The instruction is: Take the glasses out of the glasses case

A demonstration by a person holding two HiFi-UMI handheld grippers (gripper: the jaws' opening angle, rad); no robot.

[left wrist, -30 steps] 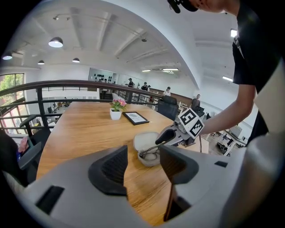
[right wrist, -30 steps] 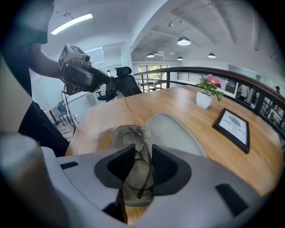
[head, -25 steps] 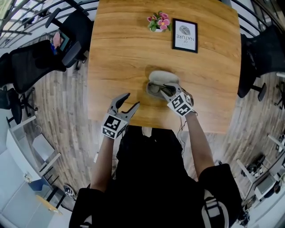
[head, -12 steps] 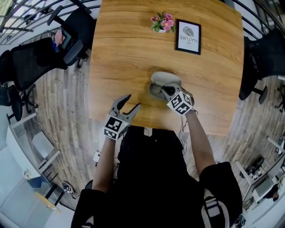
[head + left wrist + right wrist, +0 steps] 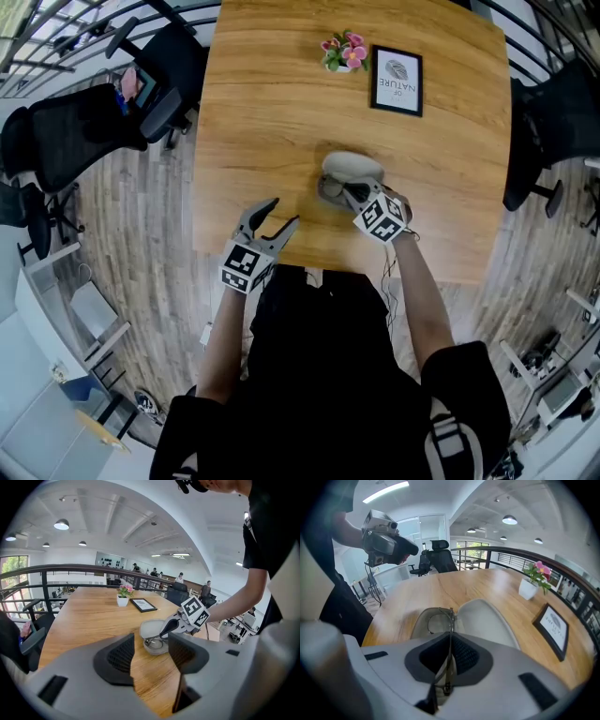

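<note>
1. The glasses case point(image 5: 354, 167), a smooth grey oval clamshell, is lying open at the centre of the frame on the wood-grain table point(image 5: 272, 122), its lid tipped back.
2. The glasses point(image 5: 451, 620), thin and wire-rimmed, are sitting inside the case's lower shell.
3. The right gripper point(image 5: 349, 192) is reaching into the case. Its jaws have just been closing and are pinching the slim frame edge-on.
4. The left gripper point(image 5: 282, 214) is hovering lower left of centre over the table's near edge, jaws spread with nothing between them.
5. Potted pink flowers point(image 5: 342, 49) and a black-framed print point(image 5: 397, 81) are standing at the upper centre.
</note>
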